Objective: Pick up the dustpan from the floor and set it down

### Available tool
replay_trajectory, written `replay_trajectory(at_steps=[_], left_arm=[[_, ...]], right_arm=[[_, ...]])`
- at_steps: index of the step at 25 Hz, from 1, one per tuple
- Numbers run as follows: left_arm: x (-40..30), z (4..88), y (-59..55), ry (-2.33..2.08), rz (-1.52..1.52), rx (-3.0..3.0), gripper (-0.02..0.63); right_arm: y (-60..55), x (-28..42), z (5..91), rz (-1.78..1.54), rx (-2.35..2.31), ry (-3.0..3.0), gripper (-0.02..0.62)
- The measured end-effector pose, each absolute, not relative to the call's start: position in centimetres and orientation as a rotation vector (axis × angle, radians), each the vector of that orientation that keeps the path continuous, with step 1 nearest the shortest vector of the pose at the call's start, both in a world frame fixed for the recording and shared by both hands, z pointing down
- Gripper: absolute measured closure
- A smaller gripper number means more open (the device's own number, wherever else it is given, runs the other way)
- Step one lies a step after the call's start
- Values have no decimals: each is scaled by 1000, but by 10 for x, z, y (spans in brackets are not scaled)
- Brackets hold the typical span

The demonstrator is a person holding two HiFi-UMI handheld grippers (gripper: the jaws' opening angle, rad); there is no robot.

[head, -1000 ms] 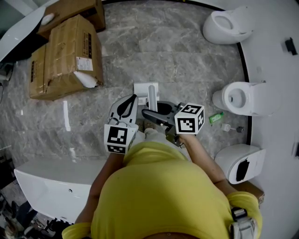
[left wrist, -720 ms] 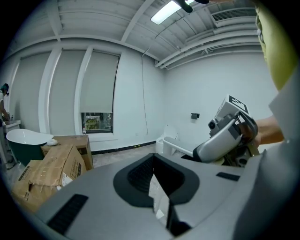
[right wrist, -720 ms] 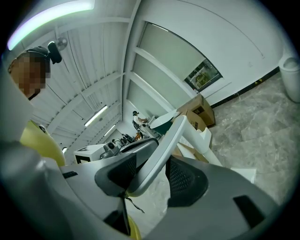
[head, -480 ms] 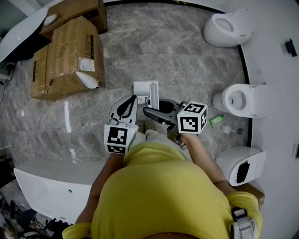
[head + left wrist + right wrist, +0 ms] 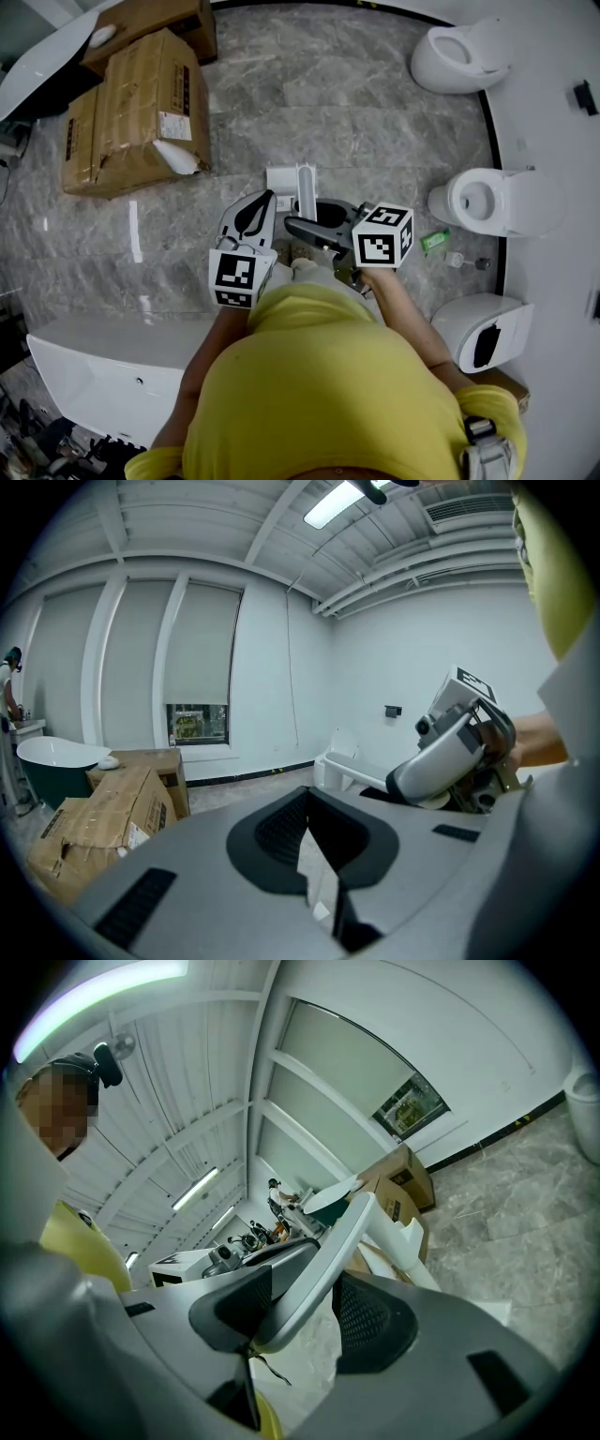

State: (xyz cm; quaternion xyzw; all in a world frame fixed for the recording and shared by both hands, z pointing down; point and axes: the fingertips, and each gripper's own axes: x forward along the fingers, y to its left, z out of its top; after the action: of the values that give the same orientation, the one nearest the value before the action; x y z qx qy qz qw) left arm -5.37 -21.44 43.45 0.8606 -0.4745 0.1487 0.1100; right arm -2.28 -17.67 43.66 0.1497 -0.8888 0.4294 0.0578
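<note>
Standing over the dustpan (image 5: 281,178), the person has its handle (image 5: 306,190) btwn the jaws of the right gripper (image 5: 317,1277). Those jaws are apart. The handle leans on one pad, w/ bare floor (image 5: 356,122) showing btwn it and the other pad, so no clamp as far as the right gripper view shows. The pan end sits low over the marble, well apart from the cardboard boxes (image 5: 131,112) and the toilets (image 5: 487,197). Can't tell if it actually touches the floor.

Long axis: the handle rises from the pan toward the head camera. In the right gripper view it slants up and away through the gap, i.e. crosswise to the closing line, which suits a squeeze.

The left gripper (image 5: 267,199) hangs just beside the pan on the person's left, jaws together at the tips, nothing in them. The right one is plainly nearer and prob does the work alone.

Judgement: the next move turns on that one-sided contact. Closing should centre the handle; backing off w/out closing could let it tip.
</note>
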Motion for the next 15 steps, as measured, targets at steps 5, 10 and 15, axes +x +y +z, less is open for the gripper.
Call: replay_trajectory(at_steps=[5, 10, 15], left_arm=[[-56, 438, -214, -1395, 446, 2516, 603], [-59, 443, -214, -1388, 452, 2507, 603], [-60, 446, -212, -1384, 460, 2497, 603]], right_arm=[[-181, -26, 458, 1309, 460, -2663, 382], [-184, -30, 490, 1296, 466, -2615, 385], [-189, -31, 510, 1298, 478, -2596, 387]])
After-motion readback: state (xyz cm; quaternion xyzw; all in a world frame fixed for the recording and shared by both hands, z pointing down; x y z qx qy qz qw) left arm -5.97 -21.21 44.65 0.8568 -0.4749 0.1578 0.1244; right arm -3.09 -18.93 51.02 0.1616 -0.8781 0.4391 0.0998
